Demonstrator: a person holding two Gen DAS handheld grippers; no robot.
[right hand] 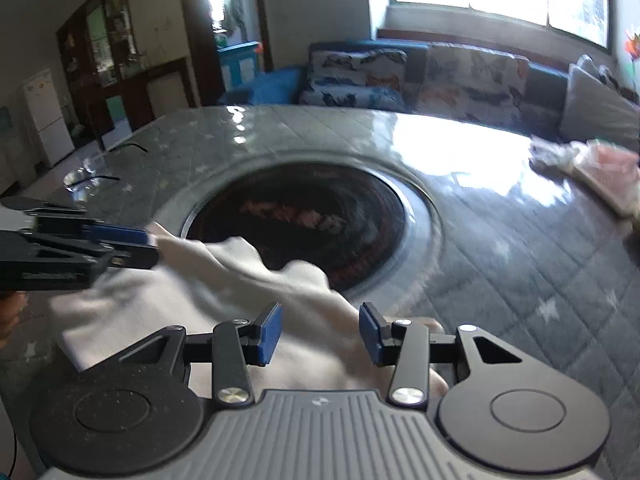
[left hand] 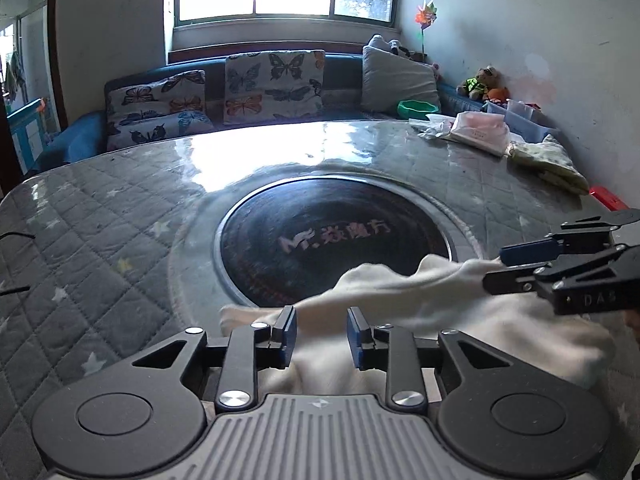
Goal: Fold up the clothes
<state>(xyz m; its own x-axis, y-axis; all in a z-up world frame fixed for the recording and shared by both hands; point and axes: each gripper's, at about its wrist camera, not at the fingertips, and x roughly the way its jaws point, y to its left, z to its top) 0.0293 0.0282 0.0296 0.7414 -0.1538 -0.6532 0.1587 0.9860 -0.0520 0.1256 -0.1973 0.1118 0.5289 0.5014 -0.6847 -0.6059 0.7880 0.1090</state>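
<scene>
A cream-white garment [left hand: 400, 296] lies rumpled on the near part of the quilted grey table [left hand: 100, 240], its far edge overlapping the dark round inset [left hand: 332, 240]. My left gripper [left hand: 322, 336] is open, blue pads apart, with the cloth under and between them. My right gripper [left hand: 494, 268] comes in from the right, and the garment's edge reaches in between its fingers. In the right wrist view the right gripper [right hand: 320, 334] is open over the garment [right hand: 180, 300]. The left gripper [right hand: 154, 246] sits at that garment's left edge, beside the inset [right hand: 304, 216].
A pile of plastic-wrapped packages [left hand: 476, 128] and a folded pale yellow cloth [left hand: 548, 160] sit at the table's far right, with a red object [left hand: 608, 196] near the edge. A black cable [left hand: 16, 236] crosses the left edge. A sofa with butterfly cushions [left hand: 272, 84] stands behind.
</scene>
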